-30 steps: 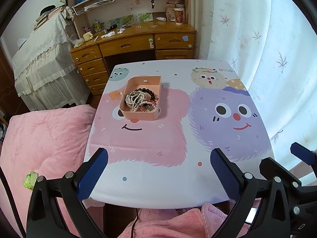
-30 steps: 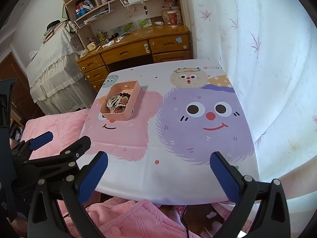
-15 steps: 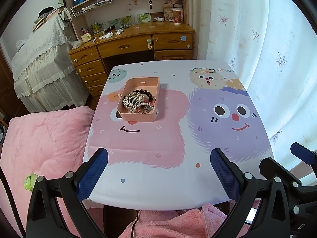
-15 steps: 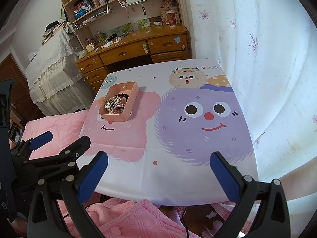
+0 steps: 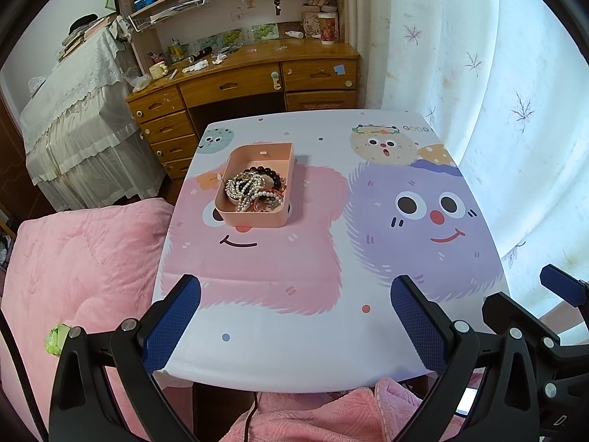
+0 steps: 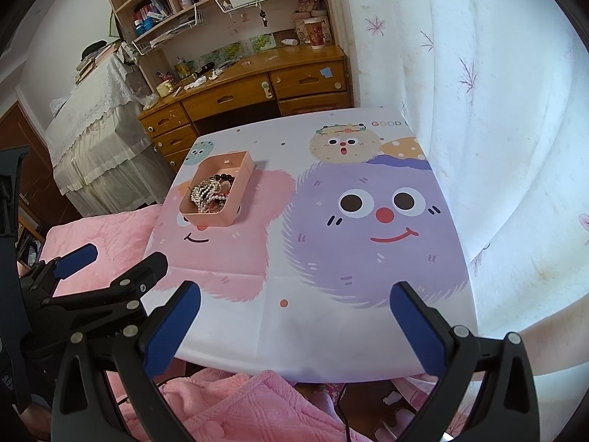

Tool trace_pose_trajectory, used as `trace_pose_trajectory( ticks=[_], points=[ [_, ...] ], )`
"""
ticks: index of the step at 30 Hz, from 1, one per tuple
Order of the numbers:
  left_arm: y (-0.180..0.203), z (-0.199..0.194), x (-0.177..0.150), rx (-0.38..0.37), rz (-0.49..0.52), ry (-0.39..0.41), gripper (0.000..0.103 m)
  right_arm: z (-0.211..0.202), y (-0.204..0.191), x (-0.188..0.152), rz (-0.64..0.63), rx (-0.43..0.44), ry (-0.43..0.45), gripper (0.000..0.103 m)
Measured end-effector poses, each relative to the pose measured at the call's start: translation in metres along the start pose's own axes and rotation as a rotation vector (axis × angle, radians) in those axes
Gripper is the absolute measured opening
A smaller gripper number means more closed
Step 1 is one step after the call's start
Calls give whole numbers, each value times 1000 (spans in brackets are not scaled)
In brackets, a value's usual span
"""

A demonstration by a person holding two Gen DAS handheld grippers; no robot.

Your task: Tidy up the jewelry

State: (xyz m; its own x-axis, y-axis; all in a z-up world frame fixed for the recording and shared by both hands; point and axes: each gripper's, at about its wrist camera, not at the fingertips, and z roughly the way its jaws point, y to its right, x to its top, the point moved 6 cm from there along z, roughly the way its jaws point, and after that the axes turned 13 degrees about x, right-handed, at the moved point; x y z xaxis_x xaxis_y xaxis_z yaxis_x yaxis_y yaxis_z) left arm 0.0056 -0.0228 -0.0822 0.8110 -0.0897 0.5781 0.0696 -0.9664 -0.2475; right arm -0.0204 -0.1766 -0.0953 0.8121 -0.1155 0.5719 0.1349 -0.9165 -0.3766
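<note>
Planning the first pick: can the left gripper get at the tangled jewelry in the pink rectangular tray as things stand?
Probably yes. The left gripper is open and the tangled jewelry lies exposed in the lidless pink rectangular tray, with only bare printed tablecloth between.

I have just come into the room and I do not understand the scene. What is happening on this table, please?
A person holds two grippers over a small table with a cartoon-monster cloth. Both the left gripper and the right gripper are open and hold nothing, near the table's front edge. A pink box stands on the pink monster's face, far from both grippers. In it lies a tangled heap of jewelry: pearl strands and a dark bead bracelet. Nothing has been taken out yet.
</note>
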Motion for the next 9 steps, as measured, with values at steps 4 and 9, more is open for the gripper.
trace_pose_trajectory(
  ticks=[4,9],
  points=[
    [0,2,1,3,1,-1,102,1,0,0,0,0,-1,103],
    [1,2,1,4,3,-2,102,1,1,0,2,-1,-2,103]
  ],
)
